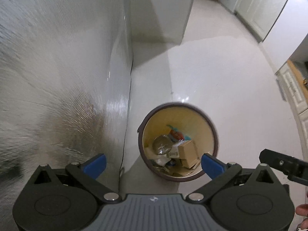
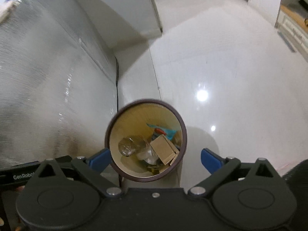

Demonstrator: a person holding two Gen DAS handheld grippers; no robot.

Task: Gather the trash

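Both claws hung spread and empty above the bin: the left gripper and right gripper. The bin stood on the pale floor, holding a cardboard box and wrappers.

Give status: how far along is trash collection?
Done: the round brown-rimmed bin on the glossy white floor already holds a brown cardboard box, a clear crumpled plastic bottle and a blue wrapper. In hand: nothing; left gripper and right gripper are open, empty. Left: no loose trash visible.
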